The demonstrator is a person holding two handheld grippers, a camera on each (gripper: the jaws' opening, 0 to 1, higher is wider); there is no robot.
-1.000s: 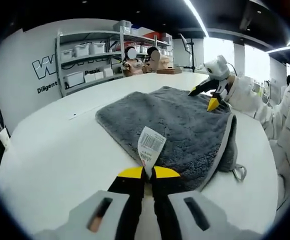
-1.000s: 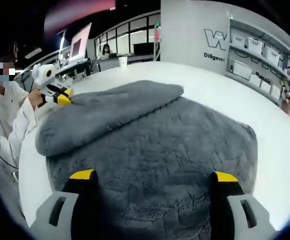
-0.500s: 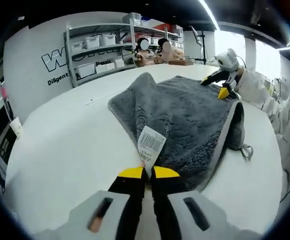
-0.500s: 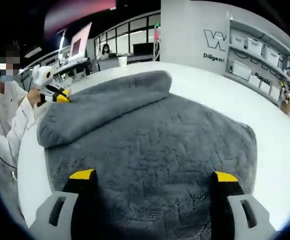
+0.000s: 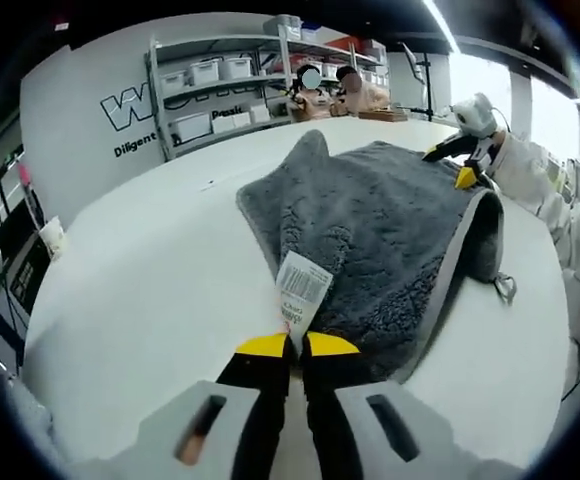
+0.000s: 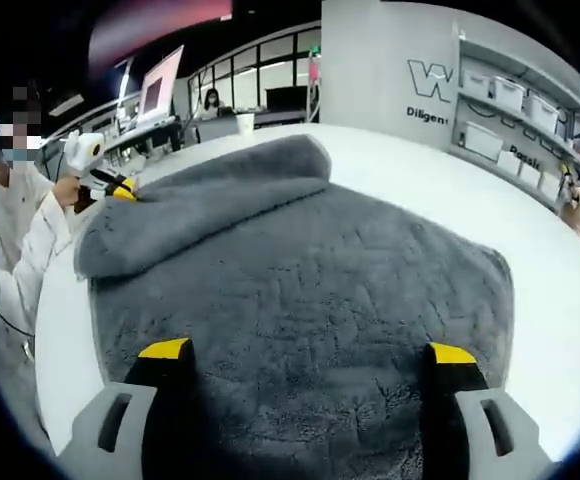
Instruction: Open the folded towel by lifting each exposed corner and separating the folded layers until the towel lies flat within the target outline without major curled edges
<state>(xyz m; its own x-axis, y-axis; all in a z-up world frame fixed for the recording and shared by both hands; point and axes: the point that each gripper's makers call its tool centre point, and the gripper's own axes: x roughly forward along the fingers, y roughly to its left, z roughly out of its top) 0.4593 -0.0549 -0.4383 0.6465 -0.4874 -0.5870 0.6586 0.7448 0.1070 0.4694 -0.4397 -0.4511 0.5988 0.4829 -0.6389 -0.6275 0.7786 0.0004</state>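
Observation:
A grey fluffy towel (image 5: 380,220) lies on the white table (image 5: 140,290), its near corner raised. My left gripper (image 5: 297,345) is shut on that corner, right below the white barcode tag (image 5: 300,290). At the towel's far side, my right gripper (image 5: 463,165) is held by a hand in a white sleeve. In the right gripper view the towel (image 6: 320,290) spreads under my right gripper (image 6: 308,352), whose jaws stand wide open just above the pile. A folded-over layer (image 6: 200,200) runs along the far left, and the left gripper (image 6: 110,182) holds its end.
A small loop (image 5: 503,288) hangs off the towel's right edge. Shelves with white bins (image 5: 220,85) line the back wall, and two people sit beyond the table. A person in a white coat (image 6: 10,240) stands at the table's left edge. Bare tabletop (image 6: 560,270) lies right of the towel.
The folded layer has been drawn further back across the towel, uncovering more of the lower layer. The left gripper keeps its hold on the tagged corner. The right gripper has stayed open in place.

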